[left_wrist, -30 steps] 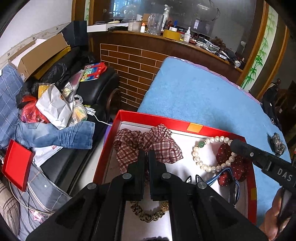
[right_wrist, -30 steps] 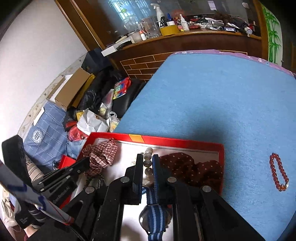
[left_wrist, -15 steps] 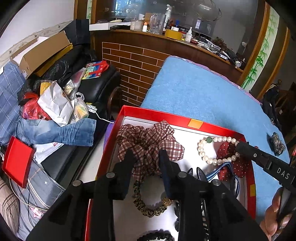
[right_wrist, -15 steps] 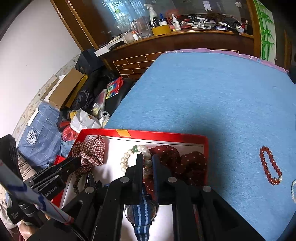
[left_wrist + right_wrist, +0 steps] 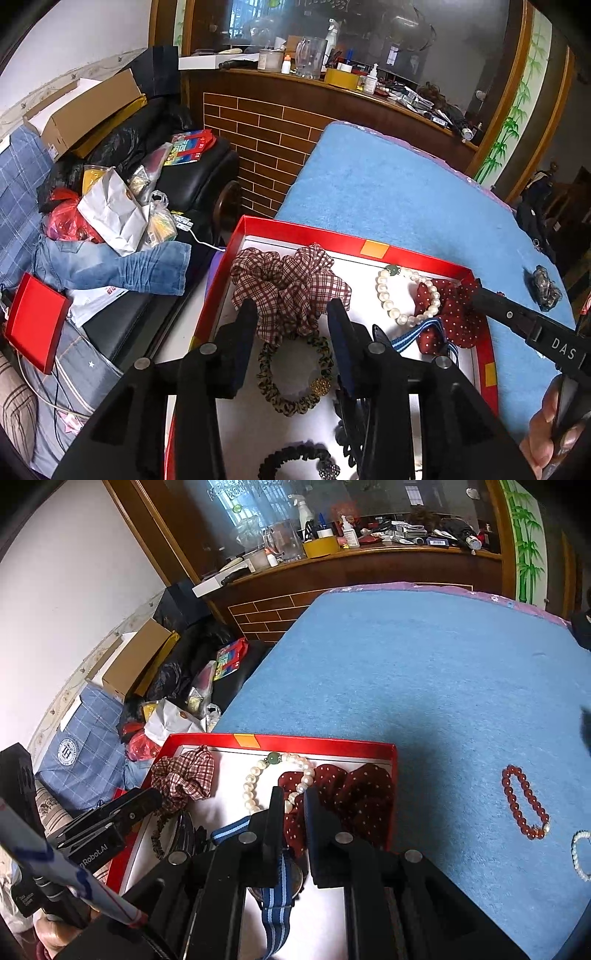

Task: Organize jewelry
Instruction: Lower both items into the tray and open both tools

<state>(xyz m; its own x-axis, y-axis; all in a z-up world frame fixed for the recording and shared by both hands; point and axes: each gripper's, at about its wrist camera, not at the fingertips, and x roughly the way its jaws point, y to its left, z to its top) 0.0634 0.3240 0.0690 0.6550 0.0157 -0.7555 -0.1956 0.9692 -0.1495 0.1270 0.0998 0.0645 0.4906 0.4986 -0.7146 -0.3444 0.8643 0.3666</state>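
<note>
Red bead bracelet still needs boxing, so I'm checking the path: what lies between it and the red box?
Only bare blue cloth lies between the red bead bracelet and the red box, seen from the right wrist.

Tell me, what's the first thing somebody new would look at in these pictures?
Probably the bright red cardboard box at the near edge of the blue fuzzy tablecloth, holding hair ties and beads. Inside it, the puffy red-and-white checked fabric scrunchie lies at the far left, and the white pearl bead bracelet with one green bead overlaps a dark red polka-dot scrunchie. A dark red bead bracelet lies alone on the cloth, outside the box.
</note>
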